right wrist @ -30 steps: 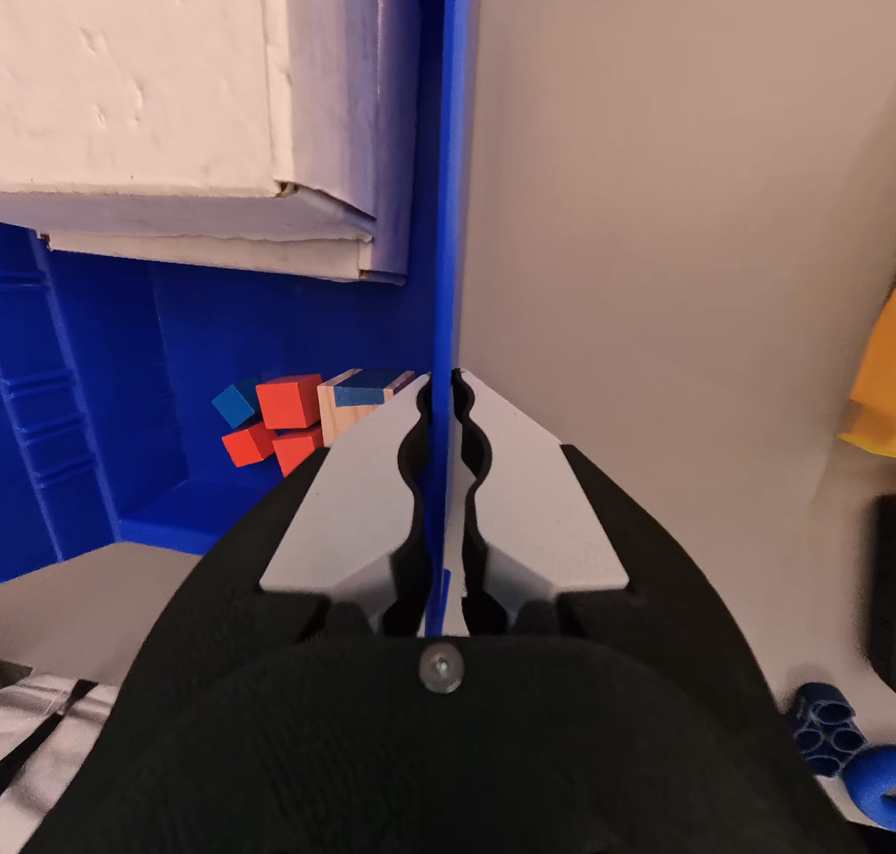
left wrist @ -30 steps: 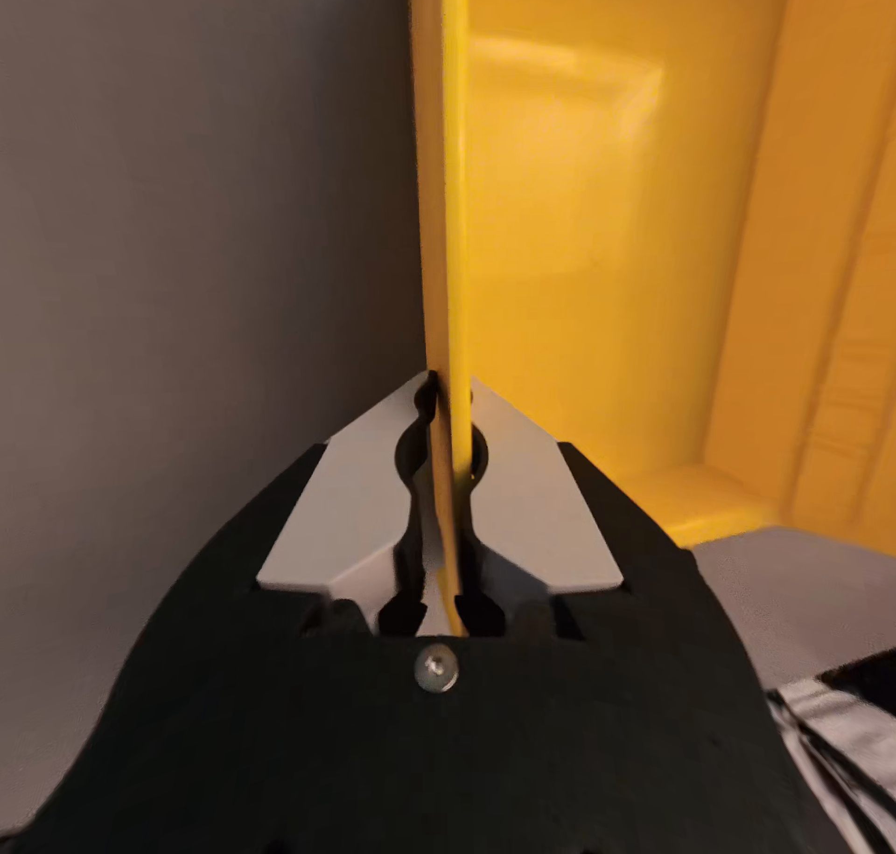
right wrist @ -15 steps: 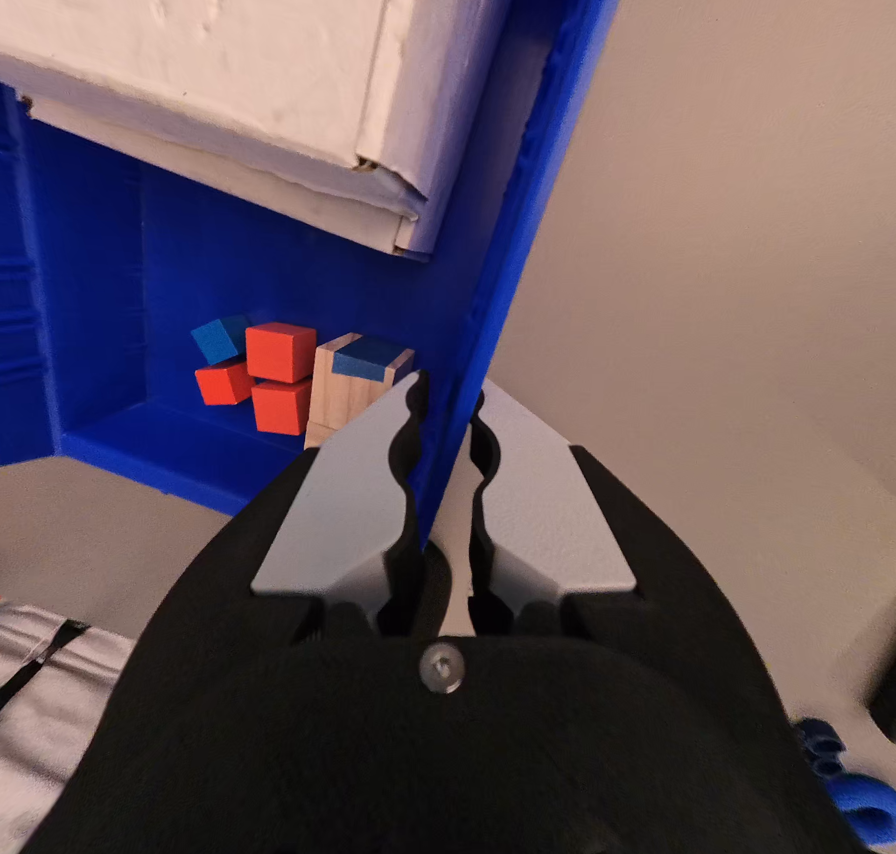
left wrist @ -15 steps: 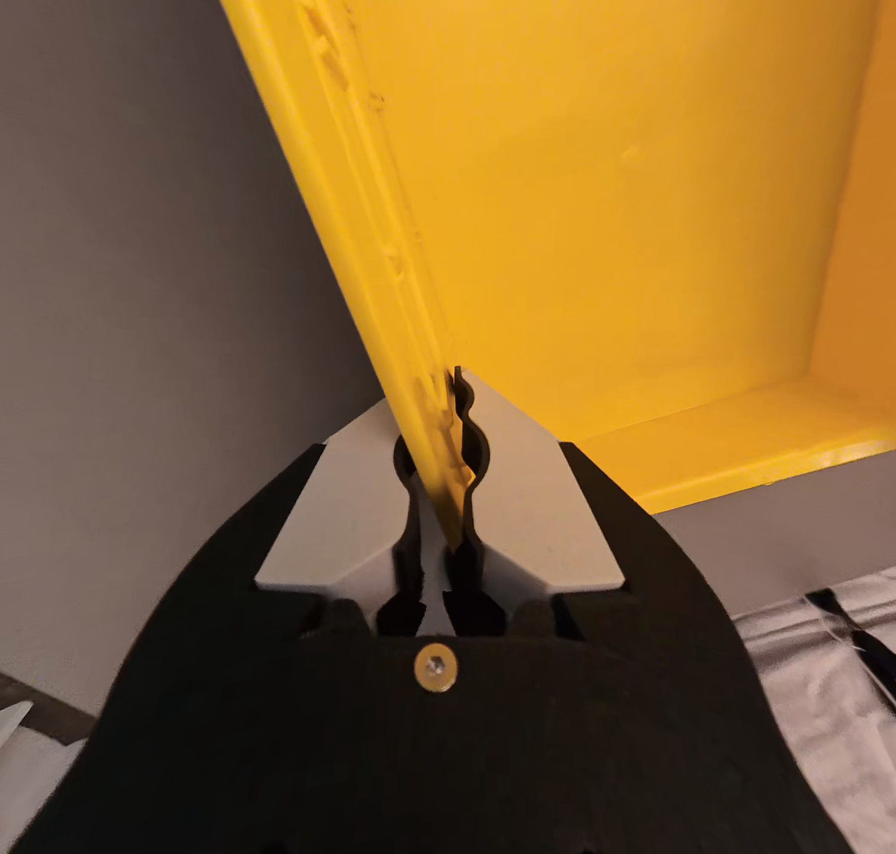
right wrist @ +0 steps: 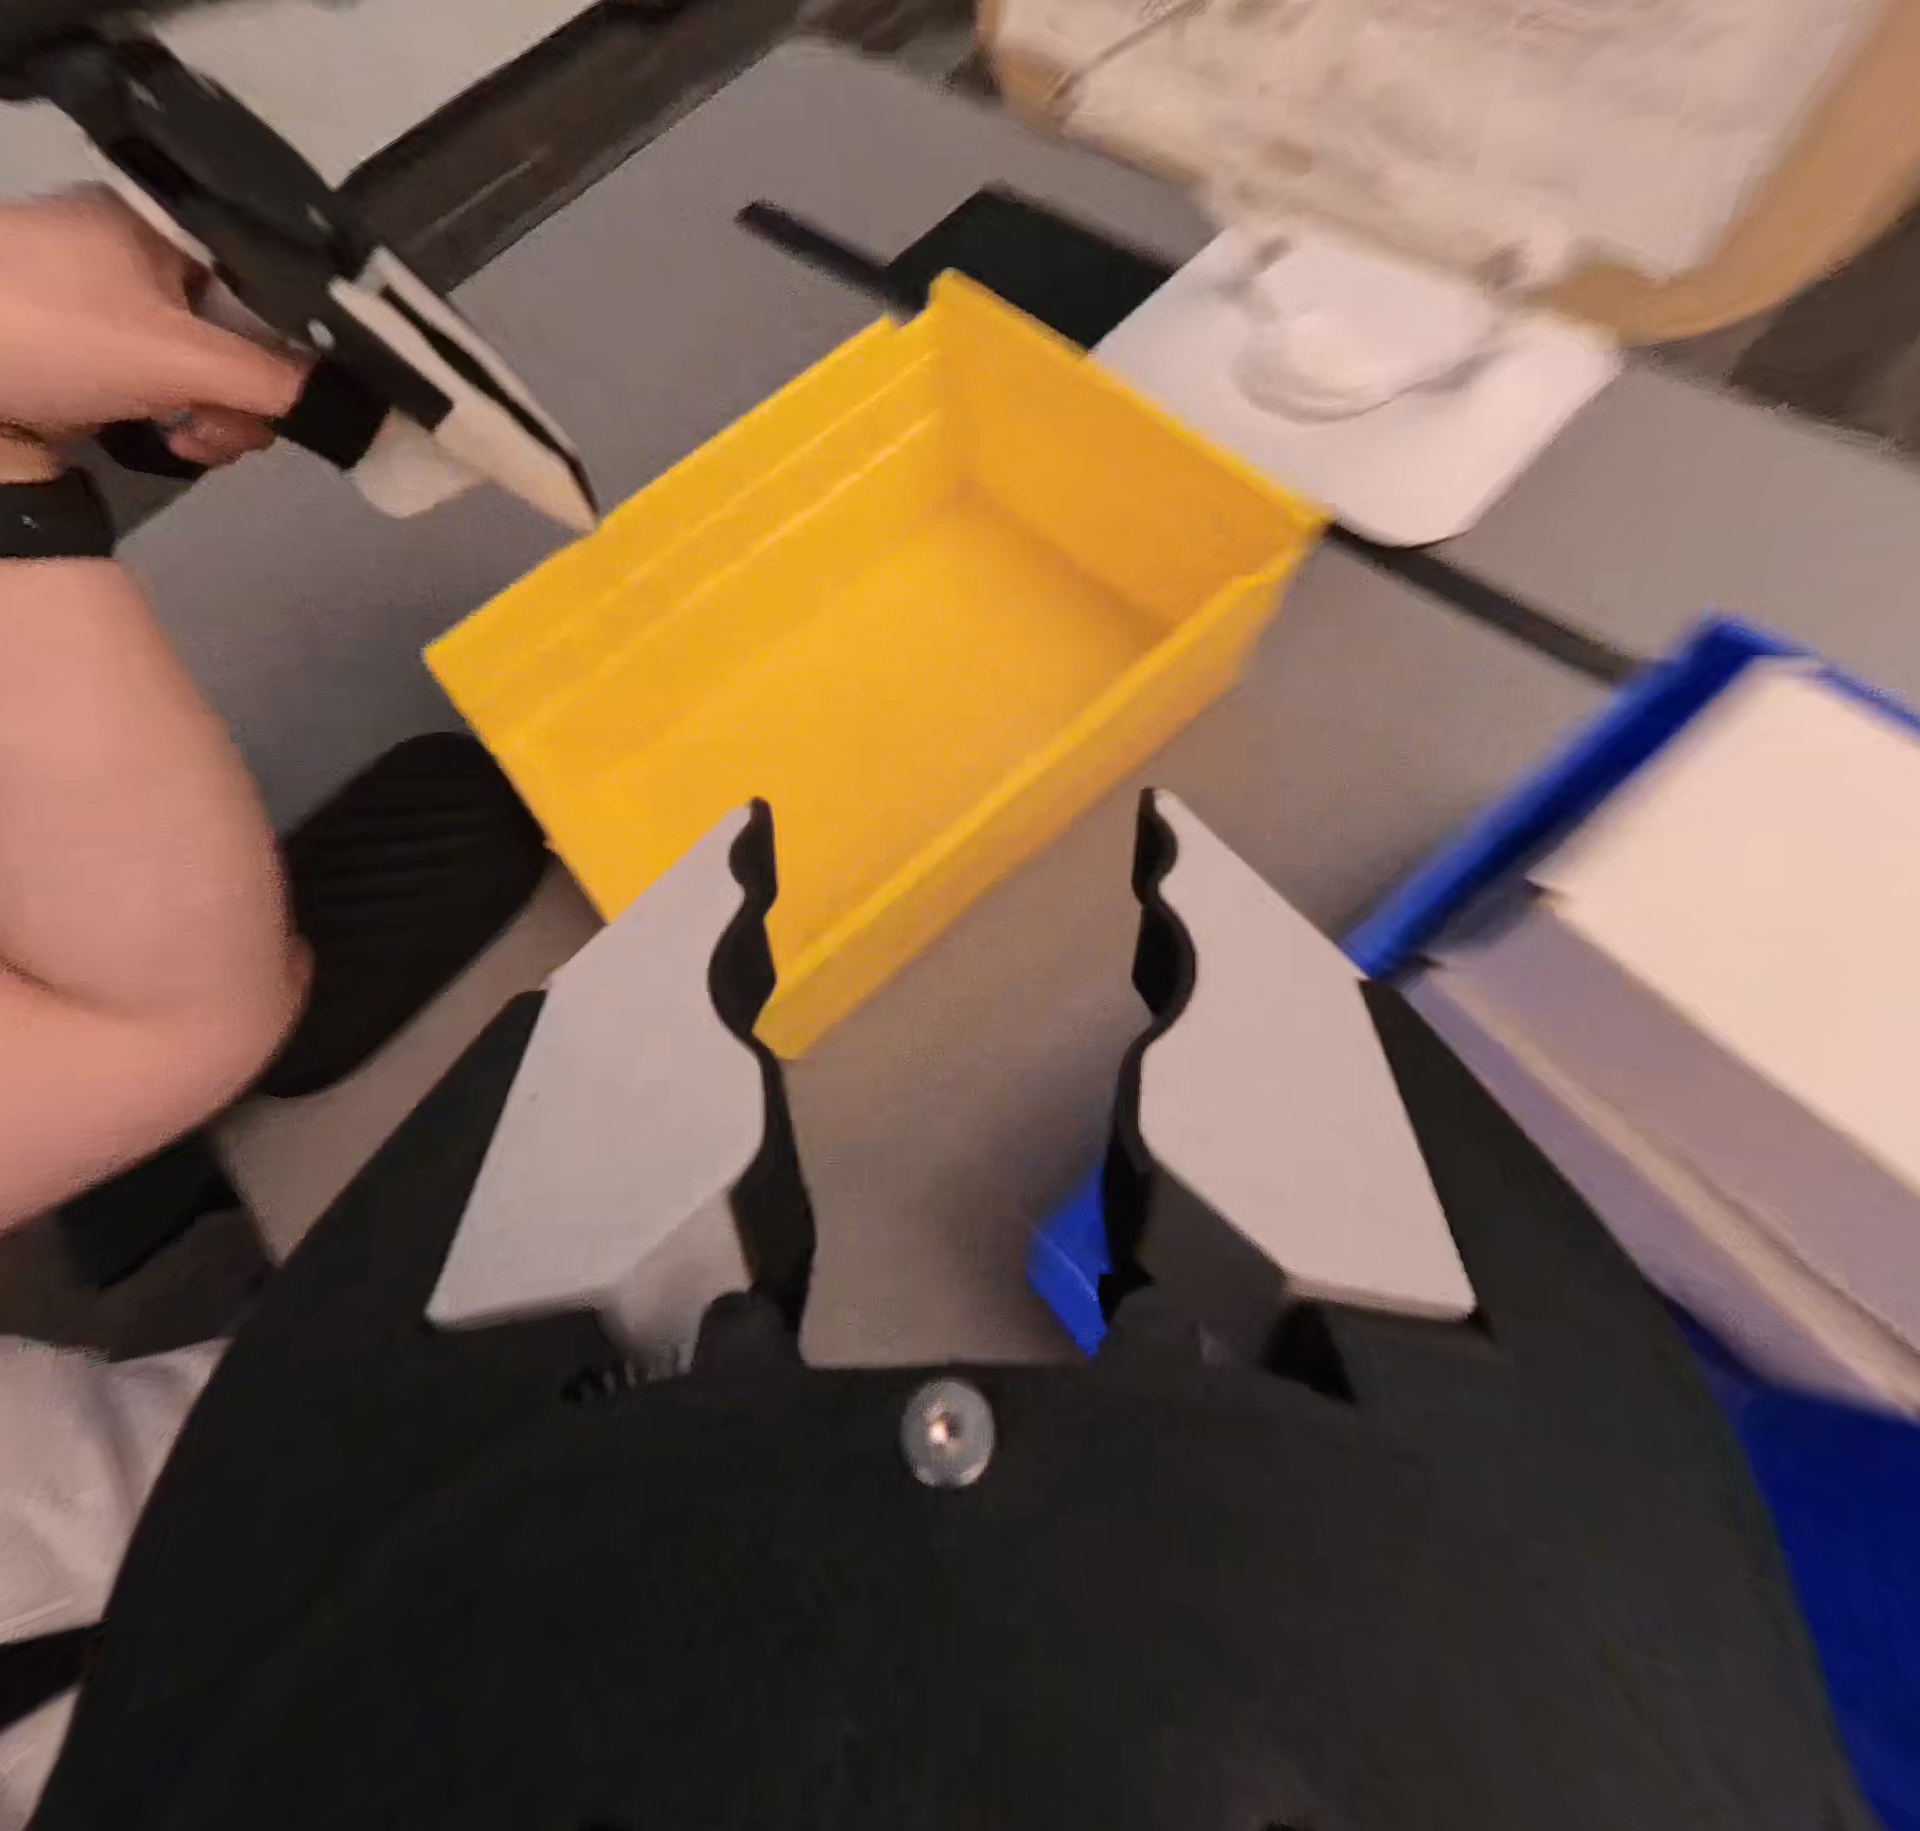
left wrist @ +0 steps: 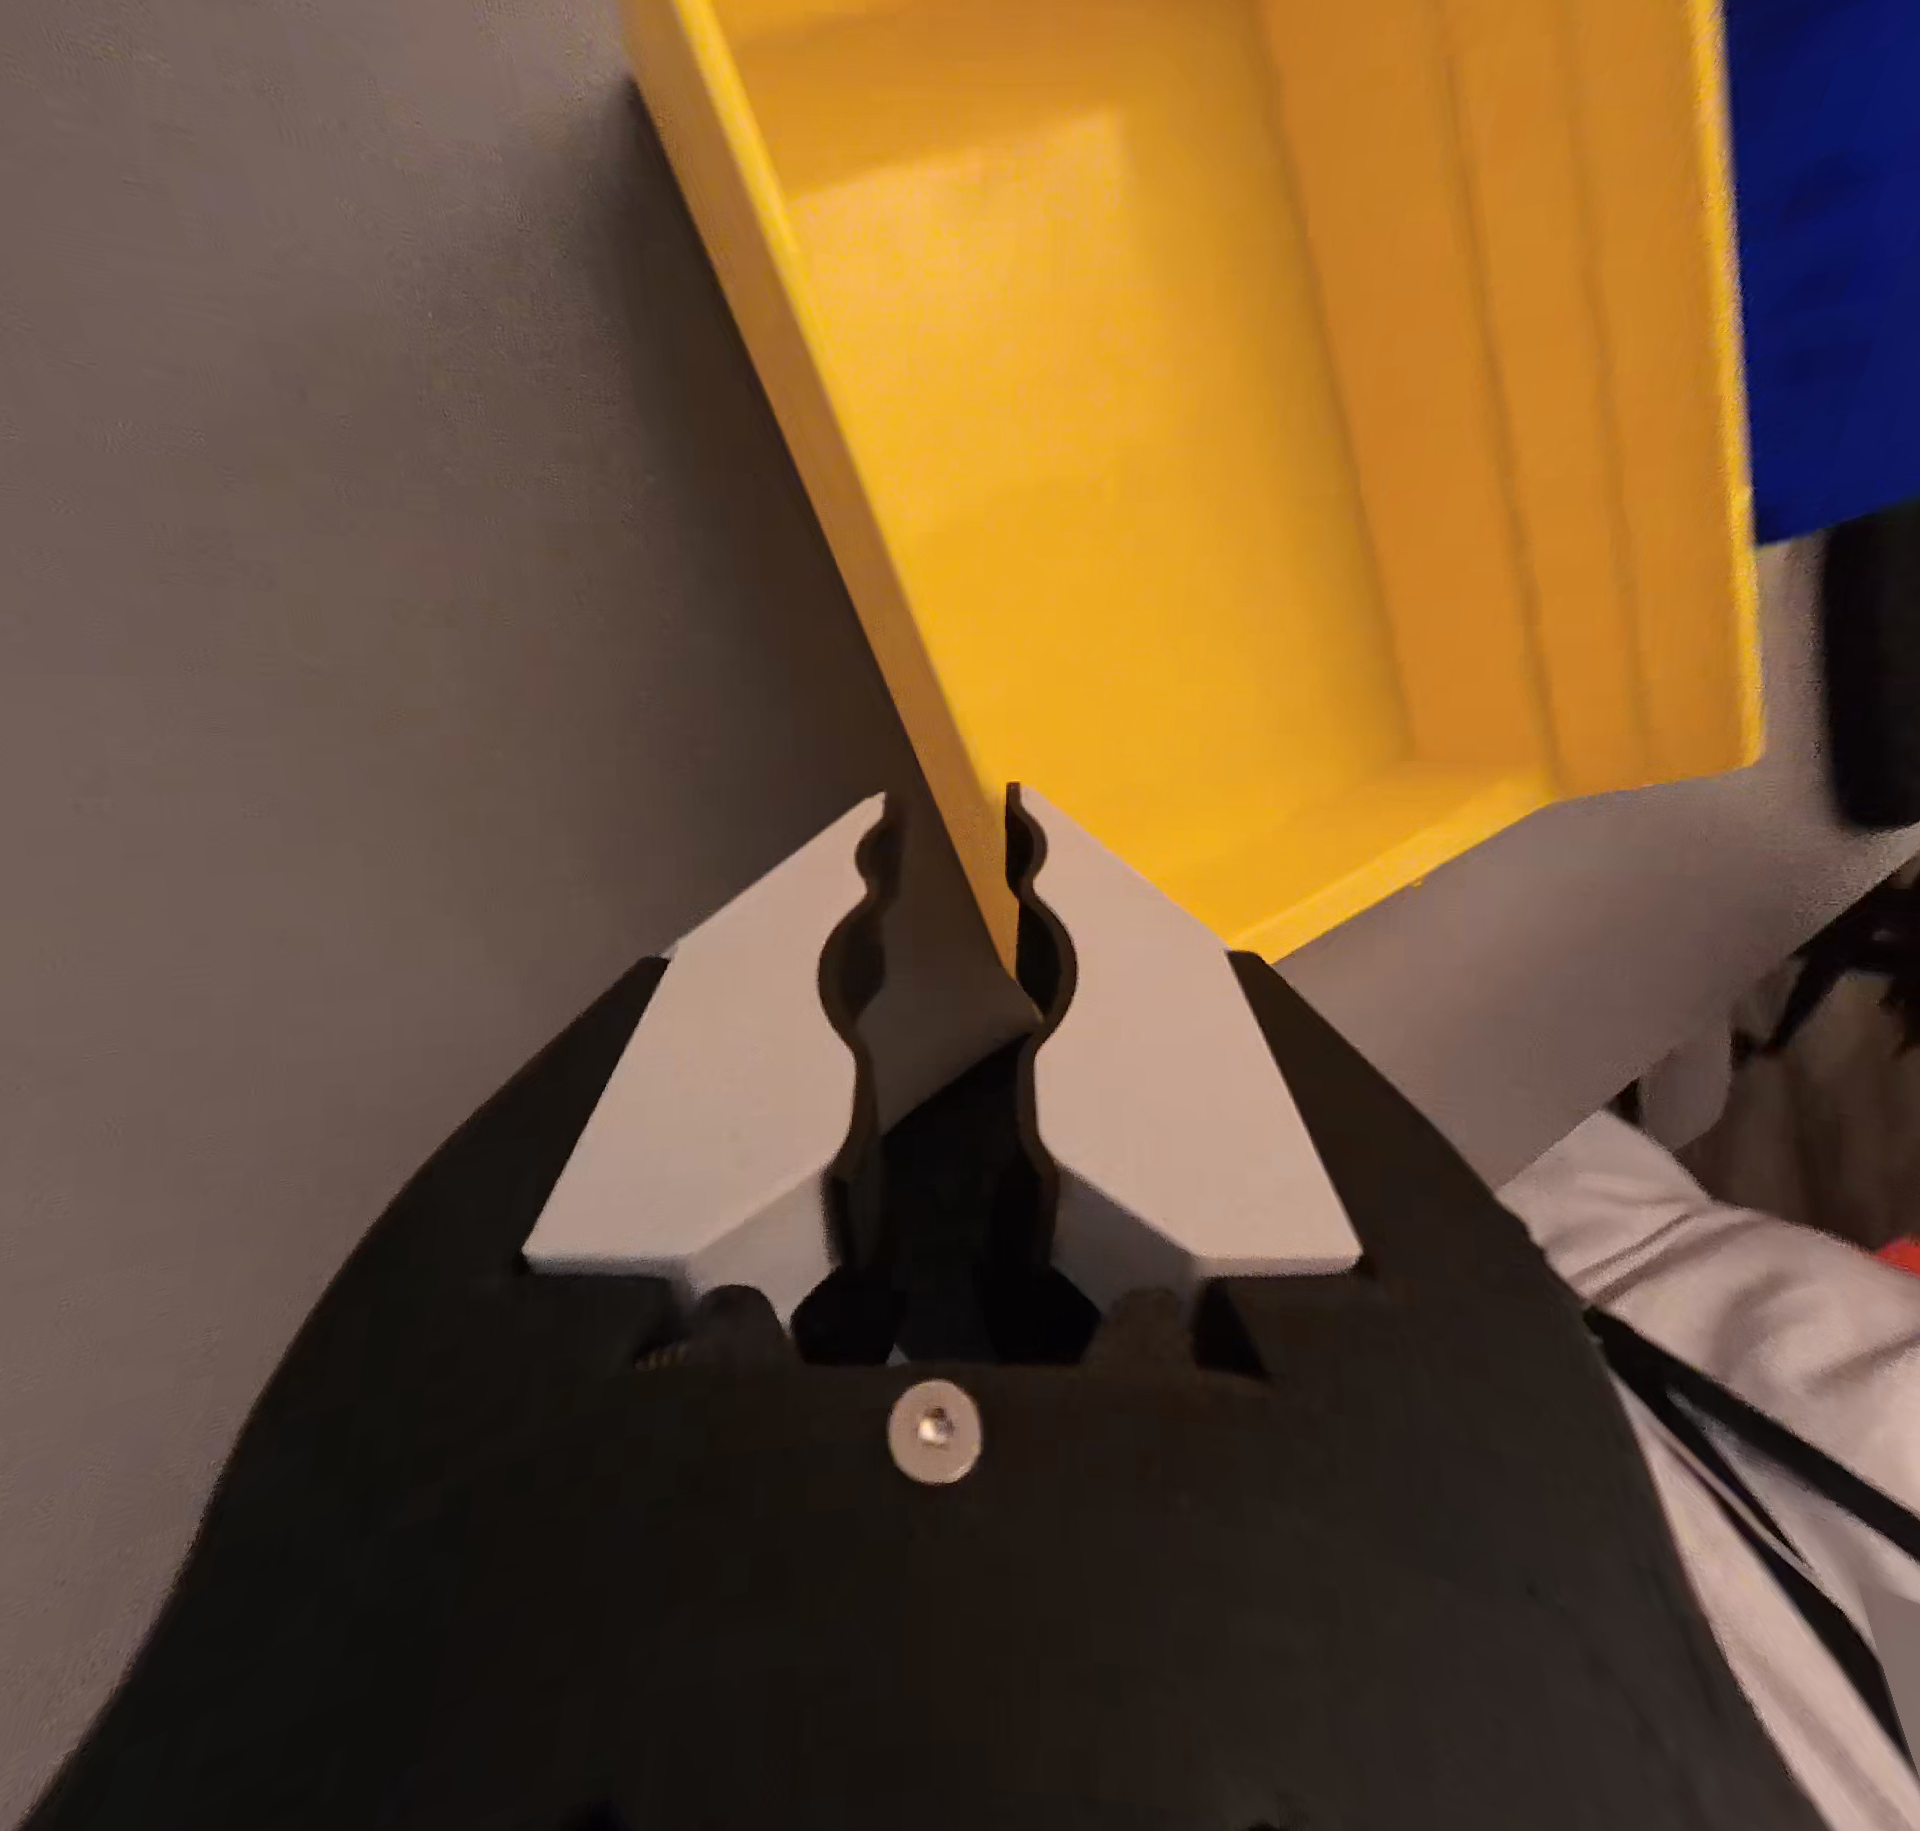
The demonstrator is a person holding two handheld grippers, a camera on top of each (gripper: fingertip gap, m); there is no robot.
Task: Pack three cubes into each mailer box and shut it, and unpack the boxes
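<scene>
Setup appears to be the step in hand: two bins are being placed on the grey table [right wrist: 665, 254] and no cube has yet been packed. The left tongs [left wrist: 948, 851] are parted by a narrow gap, with the near corner of the yellow bin's [left wrist: 1143, 410] side wall standing between the jaws; whether the wall is touched by either jaw cannot be told, but it is not clamped. In the right wrist view the same left tongs [right wrist: 561, 503] are seen at the far left corner of the yellow bin [right wrist: 894, 638], held by a person's hand [right wrist: 125, 347]. The right tongs [right wrist: 951, 825] are wide apart and hold nothing; they hang over bare table between the yellow bin and the blue bin [right wrist: 1496, 846]. The yellow bin is empty. A white mailer box [right wrist: 1756, 908] lies in the blue bin, closed as far as can be told through the blur; the cubes are not visible in either view and are presumably hidden beneath it. Beyond the yellow bin a white tray [right wrist: 1434, 441] rests on the table. Next, the left tongs would need to be drawn clear of the yellow wall, and the mailer box taken out of the blue bin and opened so that cubes can be reached.
</scene>
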